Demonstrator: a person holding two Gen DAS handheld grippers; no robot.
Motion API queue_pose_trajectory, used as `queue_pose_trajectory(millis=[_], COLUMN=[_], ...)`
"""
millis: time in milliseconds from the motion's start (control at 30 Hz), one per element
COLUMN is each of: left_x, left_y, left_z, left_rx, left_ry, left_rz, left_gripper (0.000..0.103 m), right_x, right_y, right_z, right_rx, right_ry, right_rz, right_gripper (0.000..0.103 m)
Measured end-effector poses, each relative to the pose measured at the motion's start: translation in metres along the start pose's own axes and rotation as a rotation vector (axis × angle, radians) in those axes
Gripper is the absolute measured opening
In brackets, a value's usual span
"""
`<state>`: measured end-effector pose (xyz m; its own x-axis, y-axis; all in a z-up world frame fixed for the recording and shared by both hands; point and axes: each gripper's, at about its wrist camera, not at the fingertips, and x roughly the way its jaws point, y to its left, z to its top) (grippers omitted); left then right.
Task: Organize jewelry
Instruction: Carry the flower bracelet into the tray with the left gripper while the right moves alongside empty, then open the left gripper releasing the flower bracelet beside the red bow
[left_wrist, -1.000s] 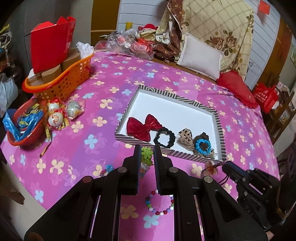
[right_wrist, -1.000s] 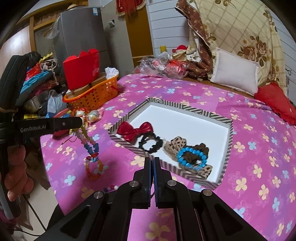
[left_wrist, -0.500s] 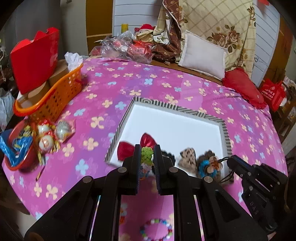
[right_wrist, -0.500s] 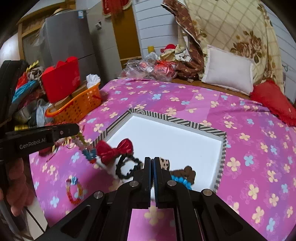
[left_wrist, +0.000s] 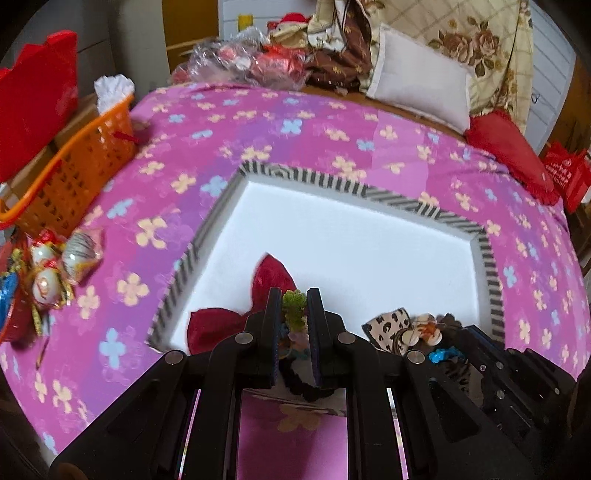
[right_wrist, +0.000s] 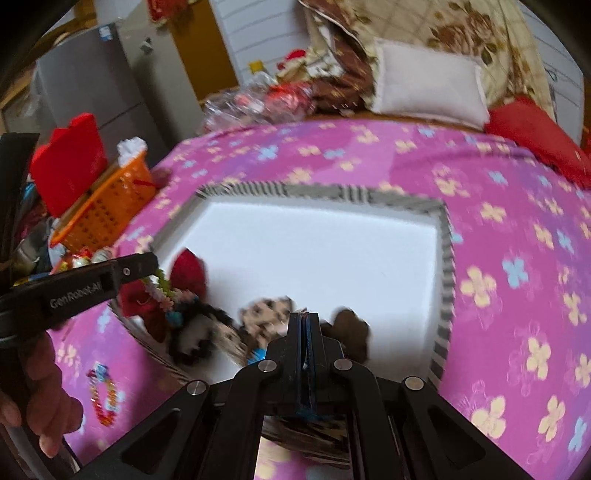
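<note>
A striped-rim white tray (left_wrist: 306, 181) lies on the pink flowered cloth. My left gripper (left_wrist: 293, 308) is shut on a beaded necklace with a green flower (left_wrist: 294, 305) and holds it over the tray's near left part, above the red bow (left_wrist: 271, 277). In the right wrist view the necklace (right_wrist: 164, 291) dangles from it over the bow (right_wrist: 190, 271). A black scrunchie (right_wrist: 201, 326), a leopard bow (right_wrist: 266, 314) and a brown piece (right_wrist: 351, 328) lie in the tray (right_wrist: 445, 258). My right gripper (right_wrist: 304, 321) is shut, holding the cord of a shell-flower charm (left_wrist: 424, 330) over the tray's near edge.
A colourful bead bracelet (right_wrist: 103, 397) lies on the cloth left of the tray. An orange basket (left_wrist: 74, 166) with a red box (left_wrist: 33, 110) stands at the far left, wrapped eggs (left_wrist: 62, 262) near it. Pillows (left_wrist: 421, 86) and bags line the far edge.
Both grippers have moved forward over the tray's near edge. The necklace in my left gripper now hangs above the red bow. The right gripper has come over the leopard bow.
</note>
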<state>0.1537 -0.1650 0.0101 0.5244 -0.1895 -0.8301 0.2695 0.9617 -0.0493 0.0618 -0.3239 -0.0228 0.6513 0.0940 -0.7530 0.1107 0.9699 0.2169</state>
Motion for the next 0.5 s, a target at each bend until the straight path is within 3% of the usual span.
queue_pose_trajectory(millis=[267,333,400,467,500], left_x=[0.015,0.015,0.011,0.006,0.003], left_y=[-0.006,-0.004,0.000,0.002,0.003], left_z=[-0.013,-0.015,-0.018,-0.022,-0.024], left_rx=[-0.024,-0.031,-0.043,-0.052,-0.049], left_ry=[0.038,0.050,0.052,0.041,0.038], left_rz=[-0.031,-0.041,-0.051,-0.062,-0.061], left_gripper=[0.013,0.018,0.042,0.047,0.047], right_x=[0.001,-0.005,-0.011,-0.018,-0.022], right_y=[-0.018,-0.017,-0.015,-0.013,-0.012], right_z=[-0.010,-0.014,-0.018,-0.022,-0.024], right_rx=[0.052,0.051,0.045,0.038,0.038], right_ry=[0.020,0.017,0.011,0.005,0.002], right_rz=[-0.006,-0.009,-0.012,-0.020,-0.024], right_gripper=[0.004,0.006,0.012,0.027,0.028])
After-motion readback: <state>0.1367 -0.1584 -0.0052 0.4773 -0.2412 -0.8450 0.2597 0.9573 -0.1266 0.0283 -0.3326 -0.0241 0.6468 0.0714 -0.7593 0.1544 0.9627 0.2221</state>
